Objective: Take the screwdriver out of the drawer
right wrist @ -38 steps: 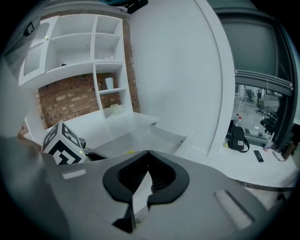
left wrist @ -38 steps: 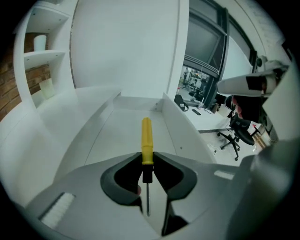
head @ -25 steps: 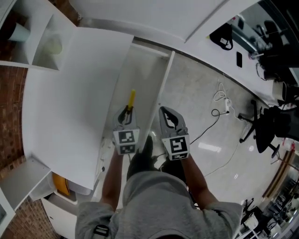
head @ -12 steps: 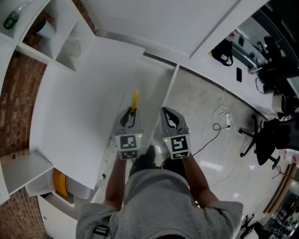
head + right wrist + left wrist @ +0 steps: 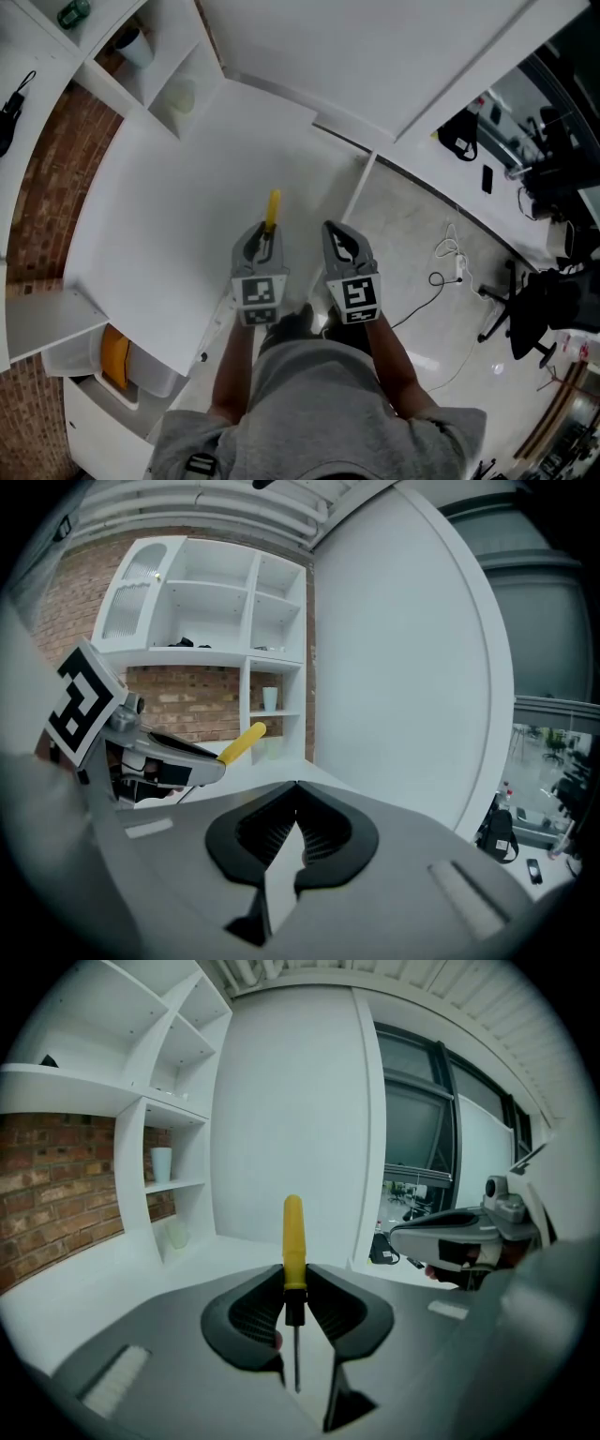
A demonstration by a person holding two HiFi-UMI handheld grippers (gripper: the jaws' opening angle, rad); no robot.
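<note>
Both tools have come up. The screwdriver sat low in the drawer a moment ago, and now it is lifted higher, by the edge of the big flat white table top.

Behind the far left corner of that top stand white shelves with a red brick wall next to them. Along the right edge of the top runs the long white open drawer.

The left grey gripper is at the right edge of the top, near the person. It is closed tight on the thin screwdriver with the yellow handle. Its black pads pinch the screwdriver where the yellow handle meets the black collar. The handle sticks out past the tips, and the metal part points back toward the person. The screwdriver is up in the air, not lying in the drawer.

The right grey gripper is just to the right of the left one, farther from the top. Its tips are pressed together and it has nothing in them.
</note>
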